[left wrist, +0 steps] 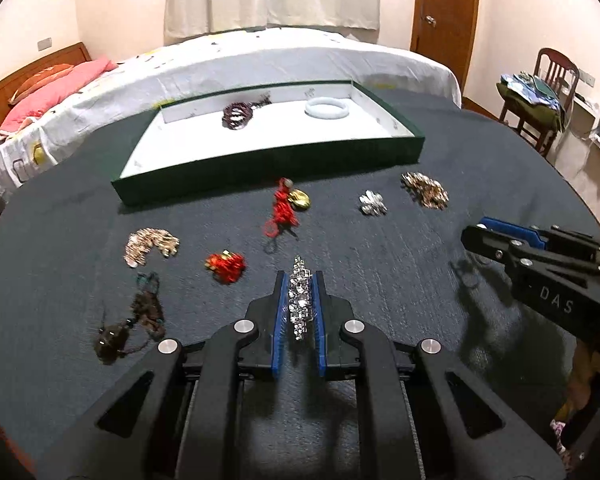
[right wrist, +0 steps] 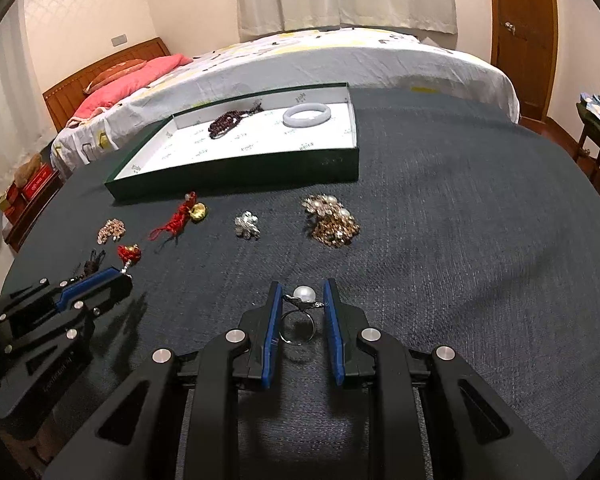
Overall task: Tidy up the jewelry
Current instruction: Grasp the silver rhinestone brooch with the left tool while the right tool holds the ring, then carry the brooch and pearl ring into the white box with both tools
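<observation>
My left gripper (left wrist: 300, 280) is shut on a sparkling crystal bracelet (left wrist: 300, 304), which stands on edge between the blue pads just above the dark tablecloth. In the right wrist view my right gripper (right wrist: 302, 285) is shut on a pearl ring (right wrist: 303, 295), whose band hangs down between the fingers. The green tray (left wrist: 260, 178) with white lining lies beyond and holds a dark red bead bracelet (left wrist: 238, 114) and a white bangle (left wrist: 327, 107). The right gripper (left wrist: 480, 236) also shows at the right edge of the left wrist view.
Loose on the cloth lie a red knot with gold charm (left wrist: 286, 208), a silver brooch (left wrist: 373, 203), a gold pearl cluster (left wrist: 425, 190), a rose-gold chain (left wrist: 150, 244), a small red charm (left wrist: 226, 266) and a dark necklace (left wrist: 132, 320). A bed stands behind the table and a chair (left wrist: 552, 92) at right.
</observation>
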`<state>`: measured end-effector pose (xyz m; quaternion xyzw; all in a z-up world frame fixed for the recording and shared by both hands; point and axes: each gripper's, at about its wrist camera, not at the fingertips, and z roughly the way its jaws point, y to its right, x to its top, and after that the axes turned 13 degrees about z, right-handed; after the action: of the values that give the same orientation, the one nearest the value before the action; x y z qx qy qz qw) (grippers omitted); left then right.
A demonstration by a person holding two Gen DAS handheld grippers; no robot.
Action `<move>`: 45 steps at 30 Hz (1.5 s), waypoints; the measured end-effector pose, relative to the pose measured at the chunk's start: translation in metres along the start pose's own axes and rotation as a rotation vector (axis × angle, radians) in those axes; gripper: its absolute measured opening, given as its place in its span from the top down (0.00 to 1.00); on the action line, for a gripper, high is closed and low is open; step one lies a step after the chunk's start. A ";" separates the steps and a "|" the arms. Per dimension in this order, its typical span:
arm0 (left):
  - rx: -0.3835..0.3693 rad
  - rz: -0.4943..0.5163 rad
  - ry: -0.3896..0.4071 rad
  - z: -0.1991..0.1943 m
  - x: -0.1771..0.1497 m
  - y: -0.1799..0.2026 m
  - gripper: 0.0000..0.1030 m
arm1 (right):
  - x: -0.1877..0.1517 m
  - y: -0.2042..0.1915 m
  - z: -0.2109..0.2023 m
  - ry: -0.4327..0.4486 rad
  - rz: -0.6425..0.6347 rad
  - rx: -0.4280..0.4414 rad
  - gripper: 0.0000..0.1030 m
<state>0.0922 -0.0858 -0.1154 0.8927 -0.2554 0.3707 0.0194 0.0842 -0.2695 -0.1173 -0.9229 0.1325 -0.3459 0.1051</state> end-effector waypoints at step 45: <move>0.109 -0.158 -0.072 0.163 0.169 -0.180 0.88 | 0.189 -0.120 0.185 -0.073 -0.113 0.016 0.79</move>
<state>0.3837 -0.0407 -0.0922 0.9225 -0.1643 0.3492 -0.0090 0.3653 -0.1977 -0.1043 -0.9401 0.0737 -0.3183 0.0975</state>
